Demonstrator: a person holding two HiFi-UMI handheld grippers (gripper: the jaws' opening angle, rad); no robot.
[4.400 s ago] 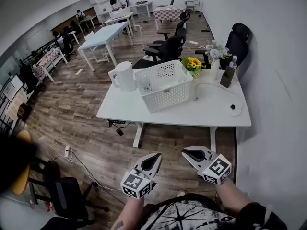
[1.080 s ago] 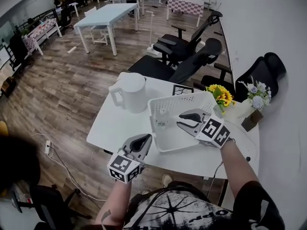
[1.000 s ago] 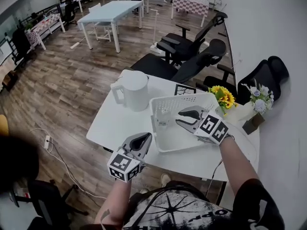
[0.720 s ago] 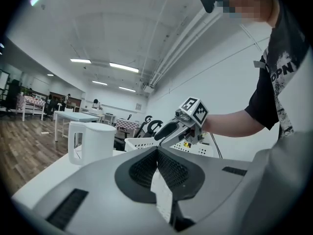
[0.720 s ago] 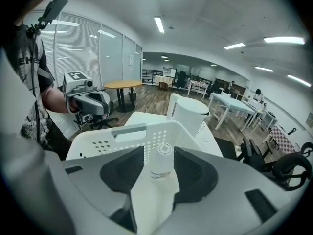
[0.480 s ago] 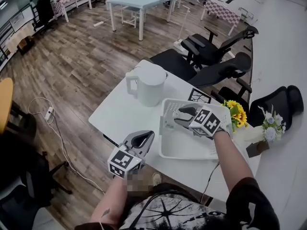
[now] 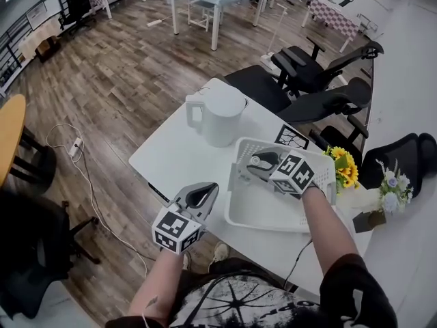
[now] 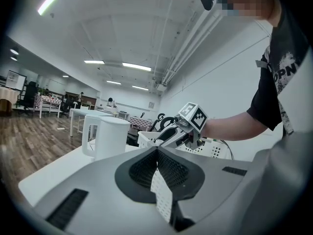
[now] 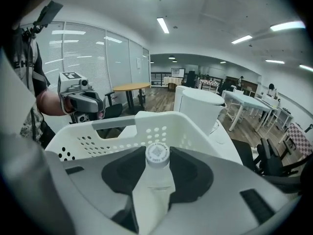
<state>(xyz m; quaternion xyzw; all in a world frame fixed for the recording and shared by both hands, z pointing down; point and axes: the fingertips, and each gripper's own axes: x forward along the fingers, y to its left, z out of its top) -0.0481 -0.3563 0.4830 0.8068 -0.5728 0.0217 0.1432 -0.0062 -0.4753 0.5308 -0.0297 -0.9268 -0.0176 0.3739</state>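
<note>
So far, the white counter (image 7: 171, 162) fills the middle of the head view. Black office chairs (image 7: 321, 101) crowd its far side at the upper right, well apart from both tools. A white perforated basket (image 7: 239, 217) sits on the counter's right half, and a white lidded jug (image 7: 220, 115) stands just beside its upper-left corner.

The right tool (image 7: 259, 160) is down inside the basket near the far wall, with its jaws spread. The left tool (image 7: 207, 188) hangs over the counter's near edge, lower left of the basket, its jaws pressed together on nothing.

Sunflowers (image 7: 345, 171) stand at the basket's right corner, and a black-and-white patterned card (image 7: 292, 137) lies just behind the basket; neither is near the jaws.

Smallest is a white-capped bottle (image 9: 157, 177), which stands upright in the basket. In the right gripper view it sits between the spread jaws, with its cap level with their tips. I judge the reach into the basket done and the clamping not yet done, since the pads flank the bottle closely without squeezing it. The basket's handle wall rises just beyond the bottle and is the closest thing to the tips.
</note>
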